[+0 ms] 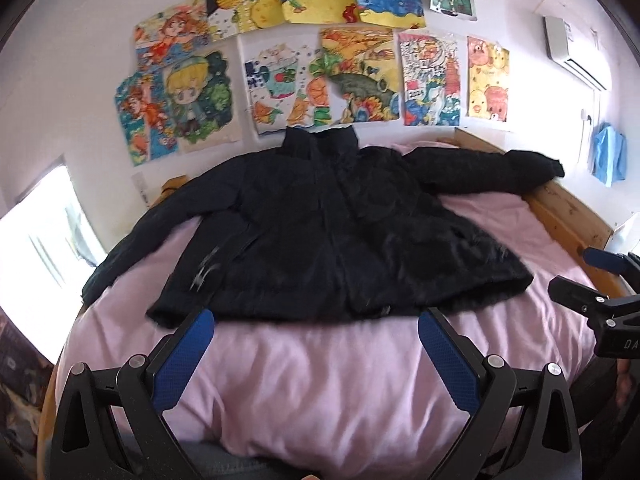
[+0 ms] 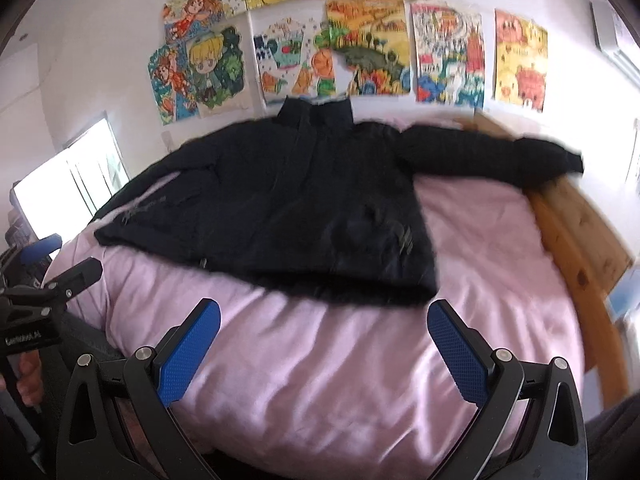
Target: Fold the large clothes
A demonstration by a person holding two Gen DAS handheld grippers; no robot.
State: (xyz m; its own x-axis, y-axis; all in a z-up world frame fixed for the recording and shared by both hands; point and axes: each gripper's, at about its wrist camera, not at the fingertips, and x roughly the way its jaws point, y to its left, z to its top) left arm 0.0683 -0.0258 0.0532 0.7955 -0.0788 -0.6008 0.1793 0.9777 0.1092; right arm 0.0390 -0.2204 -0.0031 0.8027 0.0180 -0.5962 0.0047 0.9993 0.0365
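Observation:
A black padded jacket (image 1: 320,224) (image 2: 288,208) lies flat and face up on the pink bed cover (image 1: 320,392) (image 2: 320,360), collar toward the wall and both sleeves spread out sideways. My left gripper (image 1: 316,320) hovers open just short of the hem's middle, holding nothing. My right gripper (image 2: 324,312) also stands open and empty, in front of the hem's right half. Each gripper shows at the edge of the other's view, the right gripper (image 1: 592,280) to the right and the left gripper (image 2: 60,264) to the left. The right wrist view is blurred.
A wooden bed frame (image 1: 568,216) (image 2: 576,248) runs along the right side, with the jacket's right cuff resting on it. Children's drawings (image 1: 320,60) cover the wall behind. A bright window (image 1: 44,232) is at the left, an air conditioner (image 1: 572,52) high on the right.

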